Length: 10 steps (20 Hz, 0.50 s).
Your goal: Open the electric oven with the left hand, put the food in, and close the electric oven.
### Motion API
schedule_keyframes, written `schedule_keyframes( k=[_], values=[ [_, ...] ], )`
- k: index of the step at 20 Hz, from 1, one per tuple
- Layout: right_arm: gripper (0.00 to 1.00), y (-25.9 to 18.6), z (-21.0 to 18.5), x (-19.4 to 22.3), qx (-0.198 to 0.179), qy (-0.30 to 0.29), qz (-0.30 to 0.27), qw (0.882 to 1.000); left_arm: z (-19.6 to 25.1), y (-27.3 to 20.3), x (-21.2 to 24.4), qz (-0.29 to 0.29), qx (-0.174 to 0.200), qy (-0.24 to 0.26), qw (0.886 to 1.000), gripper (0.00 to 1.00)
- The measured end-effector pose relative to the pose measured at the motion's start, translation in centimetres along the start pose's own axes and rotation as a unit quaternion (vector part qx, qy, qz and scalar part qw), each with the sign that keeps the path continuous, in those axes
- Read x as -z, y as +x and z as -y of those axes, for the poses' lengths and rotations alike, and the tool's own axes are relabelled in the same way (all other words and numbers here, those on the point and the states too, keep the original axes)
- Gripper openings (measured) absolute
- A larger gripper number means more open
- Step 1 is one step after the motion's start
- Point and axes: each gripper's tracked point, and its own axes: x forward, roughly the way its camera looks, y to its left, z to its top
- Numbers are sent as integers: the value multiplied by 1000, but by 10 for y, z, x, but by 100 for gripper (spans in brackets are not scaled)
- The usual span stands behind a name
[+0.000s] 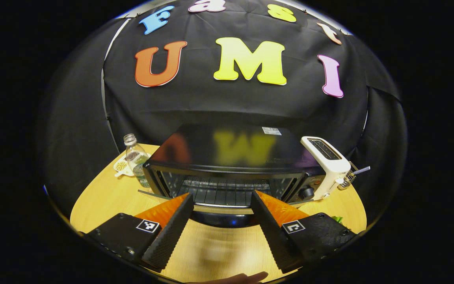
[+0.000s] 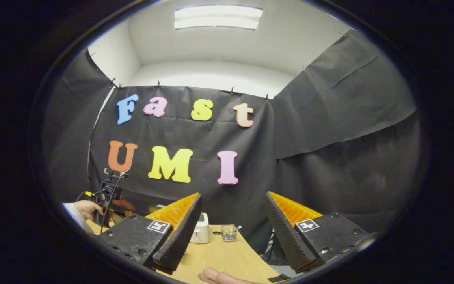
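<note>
In the left gripper view, the left gripper (image 1: 221,205) sits low over the wooden table (image 1: 105,197), its two fingers spread wide apart with nothing between them. A fingertip (image 1: 246,277) of the person's hand shows at the very bottom edge, below the fingers. Just past the fingertips stands the electric oven (image 1: 227,165), a wide black box whose long axis runs left to right across the view, its front facing the gripper. Its door (image 1: 221,211) hangs open, folded down toward the gripper, and the wire rack (image 1: 227,191) inside is visible. The knobs (image 1: 307,192) are at the right end of the front. No food can be made out on the rack. Touching or just beside the oven's right end stands a white toaster (image 1: 327,165), slots up, with a small glass (image 1: 349,177) behind it. At the oven's left end stands a clear bottle (image 1: 136,159), upright, with a small dish (image 1: 121,167) beside it.

In the right gripper view, the right gripper (image 2: 233,232) is held higher, its fingers likewise spread wide, pinching nothing. A fingertip (image 2: 215,275) shows at the bottom. Beyond, on the table (image 2: 219,256), stand the toaster (image 2: 201,230) and the glass (image 2: 229,232). Far left, a hand (image 2: 87,208) holds the other gripper near the oven's dark top (image 2: 140,203).
</note>
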Motion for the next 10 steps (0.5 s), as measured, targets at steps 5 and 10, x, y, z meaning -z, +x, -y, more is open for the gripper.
schedule_keyframes(
  k=[5, 10],
  values=[
    [100, -15, -9, -4, -8, 2, 0, 1000, -1, -22, 34, -20, 3, -15, 1000, 97],
    [90, -25, -16, -3, -11, -1, -2, 1000, -2, -33, 67, -30, 7, -12, 999, 97]
  ],
)
